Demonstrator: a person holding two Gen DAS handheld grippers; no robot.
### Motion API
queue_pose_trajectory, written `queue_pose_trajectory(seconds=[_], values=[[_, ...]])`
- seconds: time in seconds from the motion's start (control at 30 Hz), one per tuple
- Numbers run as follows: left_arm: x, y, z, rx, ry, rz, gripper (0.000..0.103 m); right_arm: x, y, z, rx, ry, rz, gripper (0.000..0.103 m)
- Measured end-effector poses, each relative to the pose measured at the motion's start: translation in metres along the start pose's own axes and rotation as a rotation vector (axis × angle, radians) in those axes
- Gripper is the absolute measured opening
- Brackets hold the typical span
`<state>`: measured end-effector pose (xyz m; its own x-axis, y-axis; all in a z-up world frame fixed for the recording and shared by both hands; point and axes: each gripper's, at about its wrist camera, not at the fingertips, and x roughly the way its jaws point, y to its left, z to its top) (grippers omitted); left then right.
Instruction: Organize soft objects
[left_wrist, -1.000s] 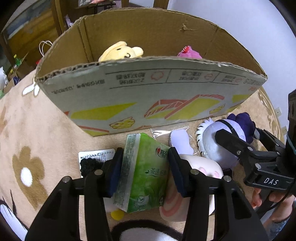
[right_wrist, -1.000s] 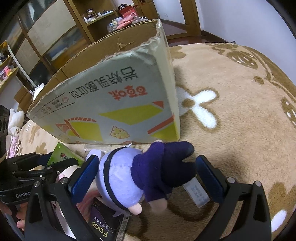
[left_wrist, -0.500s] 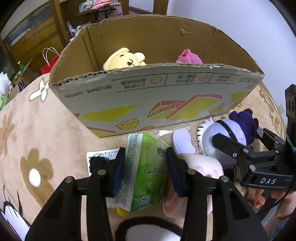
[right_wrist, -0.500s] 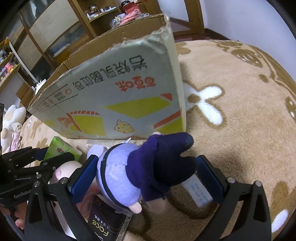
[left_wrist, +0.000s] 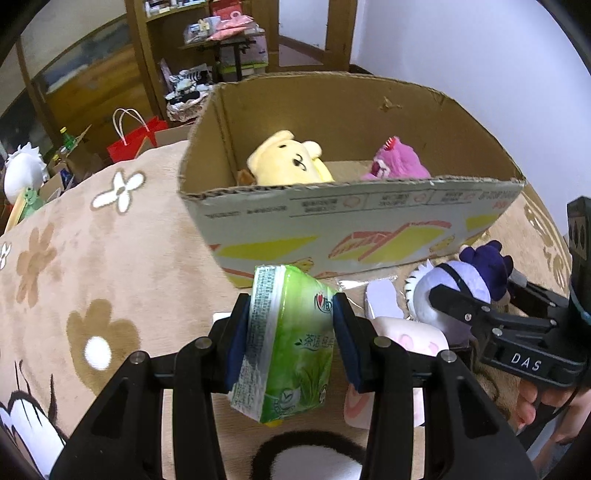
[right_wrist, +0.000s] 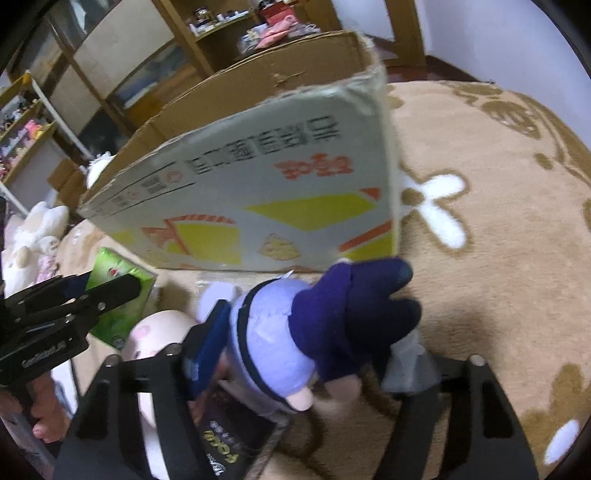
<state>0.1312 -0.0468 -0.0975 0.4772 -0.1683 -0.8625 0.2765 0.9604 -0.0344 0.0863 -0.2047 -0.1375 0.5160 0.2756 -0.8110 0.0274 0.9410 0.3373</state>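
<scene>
Beige carpet (left_wrist: 92, 258) with brown and white flowers spreads under everything, and wooden shelves (left_wrist: 229, 44) stand along the far wall. On the carpet sits an open cardboard box (left_wrist: 351, 229); inside it lie a yellow plush toy (left_wrist: 284, 162) and a pink plush toy (left_wrist: 397, 164).

Just in front of the box's near wall, the left claw (left_wrist: 291, 343) is clenched on a green tissue pack (left_wrist: 288, 347), its blue pads pressing both sides of the pack, which is tilted and held above the carpet. To its right lies a pale pink plush (left_wrist: 402, 339) on the carpet.

The right claw (right_wrist: 306, 343) grasps a purple doll (right_wrist: 295, 332) with a lilac head and a dark purple body. The left pad presses the doll's head; the right pad is hidden behind the body. The doll sits close to the box's right corner, above a dark packet (right_wrist: 229, 443) on the carpet.
</scene>
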Motion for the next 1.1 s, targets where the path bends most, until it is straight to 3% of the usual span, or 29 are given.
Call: queue_pose_trajectory(seconds=[0.1,0.57,0.83,1.1], values=[[-0.001,0.004,-0.003,0.0,-0.017,0.014,0.042,0.0,0.005,-0.002,-0.008,0.007,0.028,0.055],[-0.027,0.015,-0.004,-0.024,-0.119,0.057,0.042,-0.037,0.02,-0.015,-0.074,-0.095,-0.056,0.054],[-0.048,0.018,-0.007,-0.04,-0.187,0.052,0.042,-0.075,0.03,-0.011,-0.109,-0.213,-0.081,0.054],[-0.083,0.027,-0.008,-0.088,-0.345,0.038,0.042,-0.119,0.043,-0.01,-0.143,-0.362,-0.072,0.054]])
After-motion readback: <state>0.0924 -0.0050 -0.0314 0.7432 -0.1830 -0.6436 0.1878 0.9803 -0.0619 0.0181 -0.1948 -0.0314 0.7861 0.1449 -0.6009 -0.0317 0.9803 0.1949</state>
